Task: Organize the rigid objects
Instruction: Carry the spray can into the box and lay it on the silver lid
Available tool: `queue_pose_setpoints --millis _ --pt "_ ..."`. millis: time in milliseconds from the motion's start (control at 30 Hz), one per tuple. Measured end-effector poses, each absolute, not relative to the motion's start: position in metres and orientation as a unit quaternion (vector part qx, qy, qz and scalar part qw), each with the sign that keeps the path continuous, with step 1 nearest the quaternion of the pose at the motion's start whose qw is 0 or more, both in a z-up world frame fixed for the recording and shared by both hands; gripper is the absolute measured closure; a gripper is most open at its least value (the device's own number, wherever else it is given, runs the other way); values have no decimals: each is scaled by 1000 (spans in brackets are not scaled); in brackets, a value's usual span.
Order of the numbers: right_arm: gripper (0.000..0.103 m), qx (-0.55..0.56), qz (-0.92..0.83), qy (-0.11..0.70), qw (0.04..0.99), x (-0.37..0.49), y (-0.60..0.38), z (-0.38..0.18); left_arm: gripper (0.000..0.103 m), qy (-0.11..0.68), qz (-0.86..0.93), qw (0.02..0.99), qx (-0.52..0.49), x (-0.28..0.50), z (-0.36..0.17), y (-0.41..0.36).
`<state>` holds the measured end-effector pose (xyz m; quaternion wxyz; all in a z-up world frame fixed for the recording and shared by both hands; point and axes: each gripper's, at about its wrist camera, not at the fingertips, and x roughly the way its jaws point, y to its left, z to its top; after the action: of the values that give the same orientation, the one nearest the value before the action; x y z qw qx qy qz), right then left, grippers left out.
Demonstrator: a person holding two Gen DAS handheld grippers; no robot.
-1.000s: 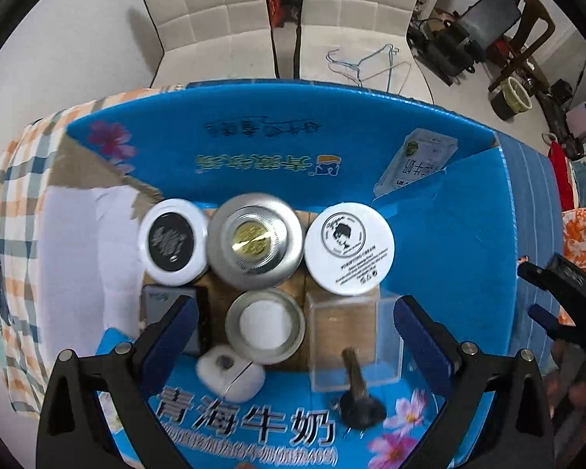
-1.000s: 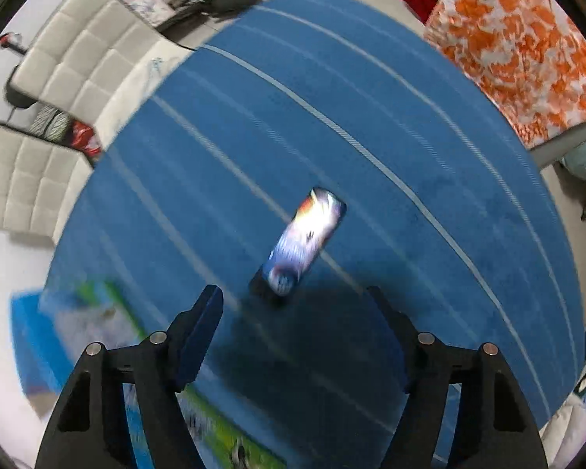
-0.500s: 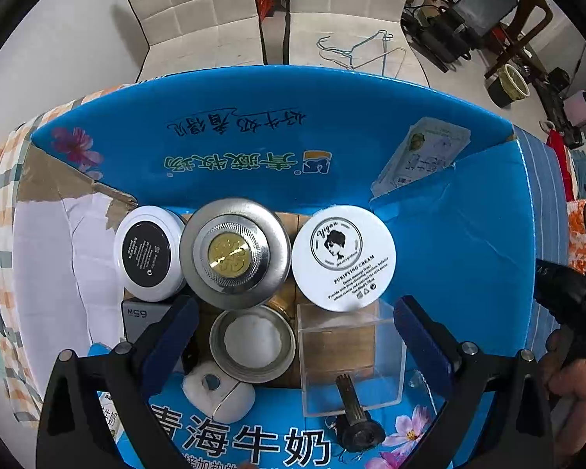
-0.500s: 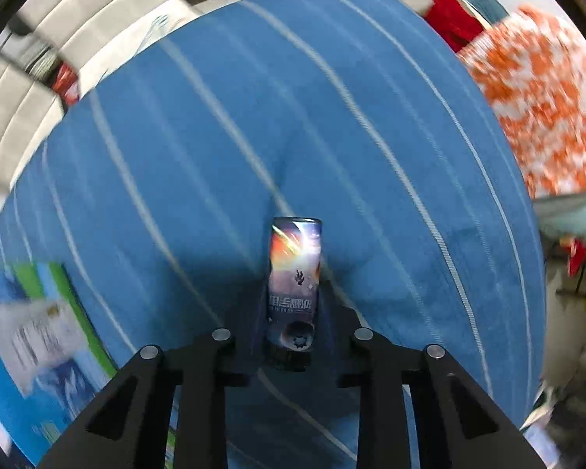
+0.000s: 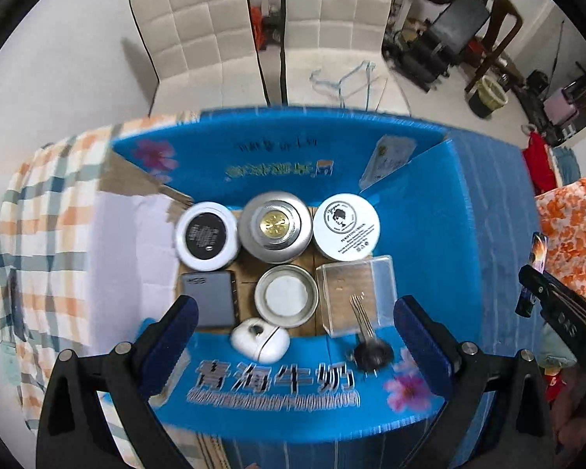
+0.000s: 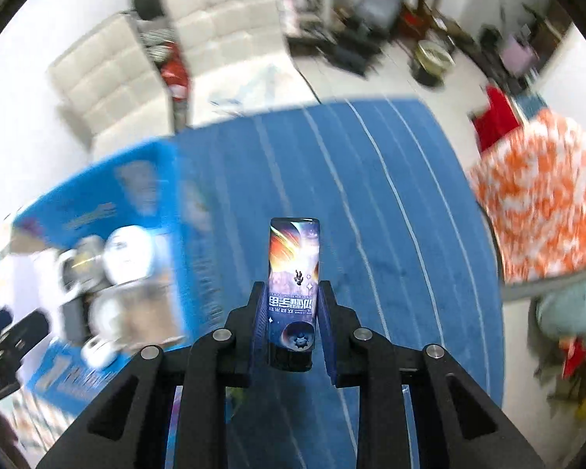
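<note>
Card box (image 6: 293,289), the slim printed one with the flame-and-planet artwork, sits clamped between the pads of my right gripper (image 6: 293,312), its lower end squeezed from both sides and its long body sticking out past my fingertips over the blue striped cloth (image 6: 371,234). My left gripper (image 5: 291,328) hangs with its jaws wide apart and nothing between them, above the blue milk carton box (image 5: 422,211). Inside that box I see a black-topped white tin (image 5: 207,234), a silver tin with a gold centre (image 5: 274,226) and a white cream jar (image 5: 346,224) in the far row; nearer me lie a grey power bank (image 5: 211,301), a small open tin (image 5: 286,296) and a clear plastic case (image 5: 355,293). A white earbud case (image 5: 259,338) rests on the near flap. From the right wrist view, the box is blurred, off to the left.
</note>
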<state>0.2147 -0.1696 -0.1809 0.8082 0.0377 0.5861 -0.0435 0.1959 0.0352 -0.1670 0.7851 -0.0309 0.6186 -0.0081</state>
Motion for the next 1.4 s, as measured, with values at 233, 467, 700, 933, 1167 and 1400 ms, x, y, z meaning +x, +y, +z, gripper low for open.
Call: queue_pose_setpoints --millis 233,467,700,933,1167,1400 --pt "76 25 28 550 835 175 -129 -114 0 585 0 811 -23 167 -113 43" --pt "76 11 72 530 845 143 -90 -72 0 562 13 826 -30 143 -80 67" --pt "76 31 123 558 820 138 -74 -104 0 578 35 813 -62 134 -101 110" --pt "76 22 181 613 769 157 -29 -202 0 620 45 781 -54 141 -171 128" --pt "77 3 177 651 738 178 4 -269 0 668 45 741 -54 147 -236 136" --pt "78 -18 135 661 737 190 15 -298 1 670 37 738 -61 147 -250 140"
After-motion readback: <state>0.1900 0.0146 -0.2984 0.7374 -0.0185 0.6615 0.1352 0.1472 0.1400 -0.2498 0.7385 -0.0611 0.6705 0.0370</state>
